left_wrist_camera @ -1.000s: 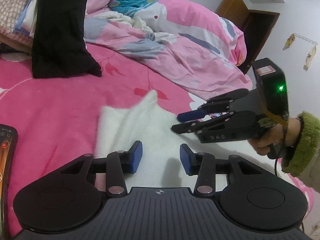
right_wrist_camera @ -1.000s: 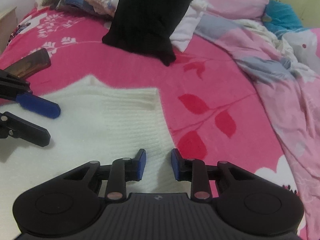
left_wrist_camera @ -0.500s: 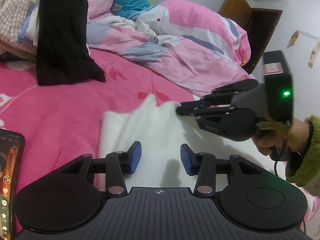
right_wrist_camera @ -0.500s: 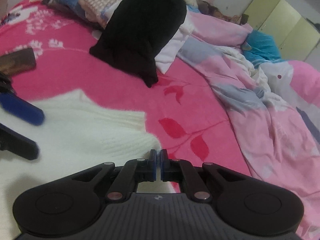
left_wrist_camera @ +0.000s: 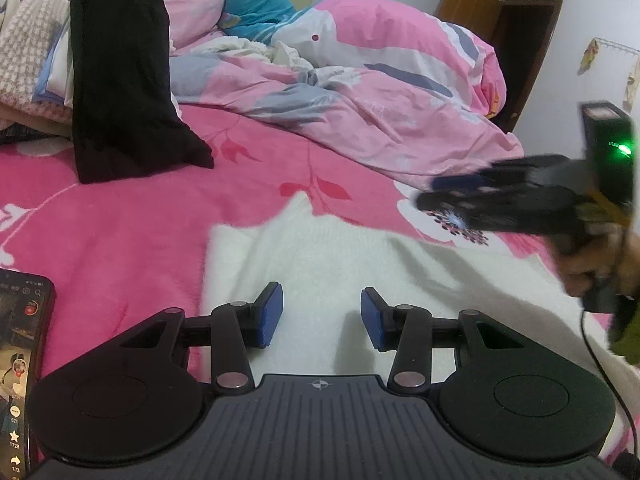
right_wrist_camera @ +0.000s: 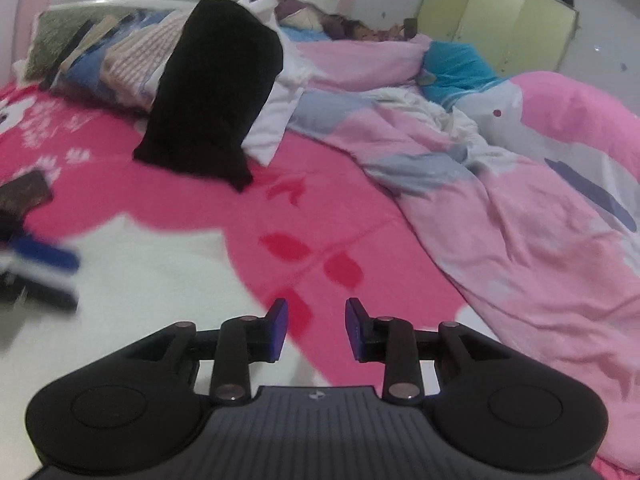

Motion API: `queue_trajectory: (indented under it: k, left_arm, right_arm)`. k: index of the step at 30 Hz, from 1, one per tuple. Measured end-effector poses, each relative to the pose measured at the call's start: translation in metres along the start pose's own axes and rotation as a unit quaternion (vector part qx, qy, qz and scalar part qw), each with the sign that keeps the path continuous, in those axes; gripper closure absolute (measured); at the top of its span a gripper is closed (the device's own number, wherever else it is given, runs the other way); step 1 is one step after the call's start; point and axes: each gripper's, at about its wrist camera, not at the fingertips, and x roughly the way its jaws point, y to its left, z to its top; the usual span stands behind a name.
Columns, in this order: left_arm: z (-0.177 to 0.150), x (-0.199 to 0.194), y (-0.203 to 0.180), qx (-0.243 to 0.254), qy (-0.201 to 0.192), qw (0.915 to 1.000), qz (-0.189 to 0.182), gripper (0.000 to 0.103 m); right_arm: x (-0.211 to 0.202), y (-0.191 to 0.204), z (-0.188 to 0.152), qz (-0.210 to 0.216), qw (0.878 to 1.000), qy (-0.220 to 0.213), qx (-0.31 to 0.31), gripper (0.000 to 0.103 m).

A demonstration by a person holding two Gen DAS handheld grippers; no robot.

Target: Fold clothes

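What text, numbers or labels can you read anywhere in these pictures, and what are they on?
"521", "1728" and "173": counters down the lit screen of the phone, bottom left of the left wrist view.
Other marks on that screen: too small to read.
Red-and-white label on top of the right gripper, on its black housing: blurred, unreadable.
In the right wrist view: no text.

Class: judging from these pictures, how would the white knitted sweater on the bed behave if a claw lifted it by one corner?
The white sweater would probably droop: it lies limp and creased on the pink sheet. Its fuzzy knit likely grips rather than slips. It looks thick, so perhaps fairly heavy for a single pinch.
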Motion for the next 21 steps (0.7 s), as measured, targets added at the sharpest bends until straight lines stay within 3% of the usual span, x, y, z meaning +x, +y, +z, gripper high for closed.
queue_trajectory:
  k: [8,21]
  left_arm:
    - [-0.001,0.0,-0.002,0.008,-0.001,1.0,0.003,0.059]
    - [-0.002,0.001,-0.001,0.013,-0.003,0.9999,0.0,0.059]
  right_arm:
    - [0.016,0.017,-0.027,0.015,0.993,0.062,-0.097,0.078]
    - [0.034,0.017,-0.03,0.025,0.989,0.102,-0.104,0.082]
